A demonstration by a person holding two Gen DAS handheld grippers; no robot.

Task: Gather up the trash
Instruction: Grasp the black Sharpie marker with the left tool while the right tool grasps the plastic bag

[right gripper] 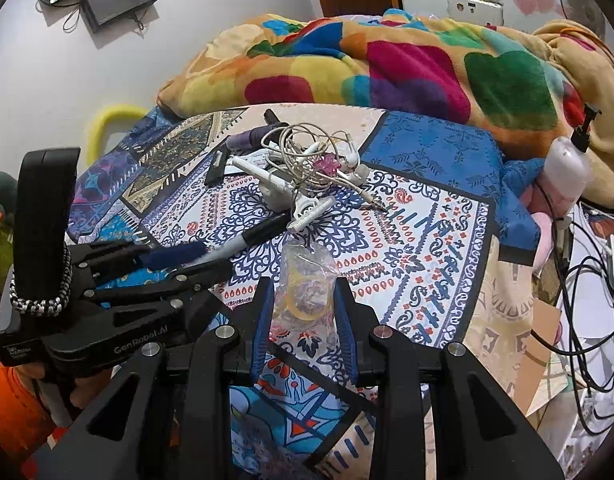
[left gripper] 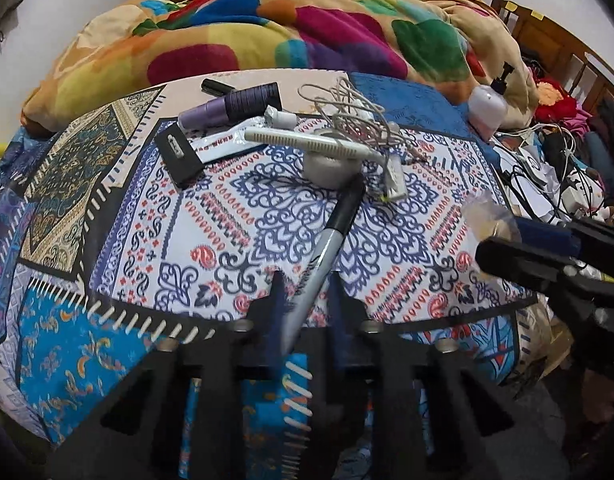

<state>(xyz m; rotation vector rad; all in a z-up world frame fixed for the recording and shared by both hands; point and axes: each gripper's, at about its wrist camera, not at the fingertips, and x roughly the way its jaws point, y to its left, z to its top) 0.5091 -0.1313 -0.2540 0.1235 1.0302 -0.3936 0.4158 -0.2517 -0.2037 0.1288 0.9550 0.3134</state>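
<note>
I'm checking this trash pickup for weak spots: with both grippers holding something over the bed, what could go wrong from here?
1. The left gripper pinches the marker near its tail, so the long capped end juts out and may pivot or slip free.
2. That capped end lies close to the razor and the tangled earphones; lifting could snag or drag them.
3. The right gripper holds only a thin, crumpled plastic wrapper, which could slide from its fingers.

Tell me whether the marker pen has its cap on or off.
On. The marker, gripped at its grey end by the left gripper, shows its black cap in place at the far end, near the white razor.
</note>
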